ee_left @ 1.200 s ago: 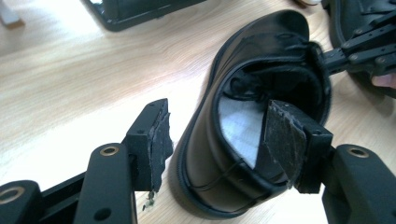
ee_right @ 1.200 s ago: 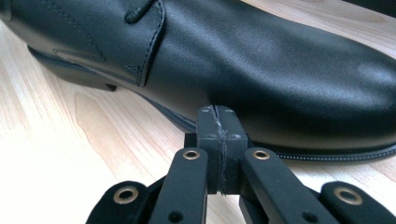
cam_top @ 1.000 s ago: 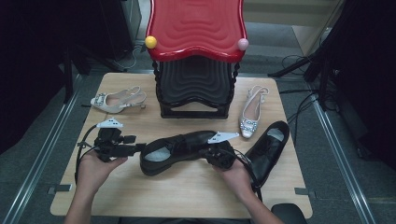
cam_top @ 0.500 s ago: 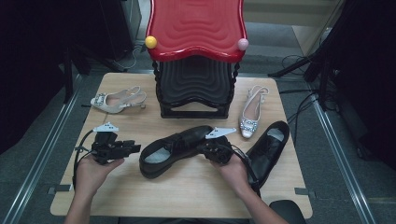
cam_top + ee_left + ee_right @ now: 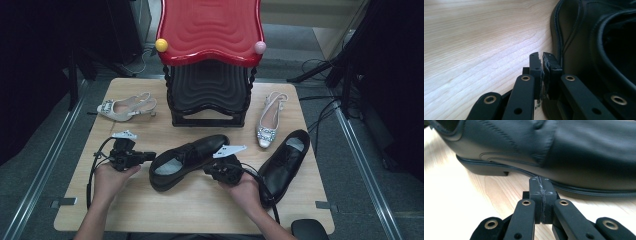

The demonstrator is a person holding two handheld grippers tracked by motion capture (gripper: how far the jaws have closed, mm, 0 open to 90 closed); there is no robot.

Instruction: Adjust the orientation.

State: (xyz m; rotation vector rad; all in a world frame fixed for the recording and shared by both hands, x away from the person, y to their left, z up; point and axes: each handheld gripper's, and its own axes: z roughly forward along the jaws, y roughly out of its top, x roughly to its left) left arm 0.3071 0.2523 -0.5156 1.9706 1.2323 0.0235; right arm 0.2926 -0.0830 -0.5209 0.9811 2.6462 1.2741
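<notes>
A pale wooden counter (image 5: 150, 205) stands in a dark room, with metal rails running along the floor on either side. On it the left gripper (image 5: 145, 156) lies low in the person's left hand (image 5: 109, 176), its tips just beside the heel end of a black leather shoe (image 5: 190, 159); its jaws have just been closing and in the left gripper view the left gripper (image 5: 541, 55) has them almost together, a thin slit between the pads and nothing caught in it, with the shoe's (image 5: 584, 45) heel wall close on their right. The right gripper (image 5: 210, 171) sits in the right hand (image 5: 246, 186) at the near side of the same shoe, about midway along it; in the right gripper view the right gripper (image 5: 540, 179) has its jaws pressed fully together and empty, pointing at the shoe's (image 5: 564, 147) sole edge just ahead of the heel block, close to it but whether touching I cannot tell. The shoe lies on its sole near the middle of the counter, toe pointing away and to the right. A second black shoe (image 5: 285, 159) lies to the right of the right hand. Farther back stands a red-topped black stool (image 5: 210, 65), with a pale slingback heel (image 5: 125, 107) to its left and a jewelled silver flat (image 5: 270, 120) to its right.
</notes>
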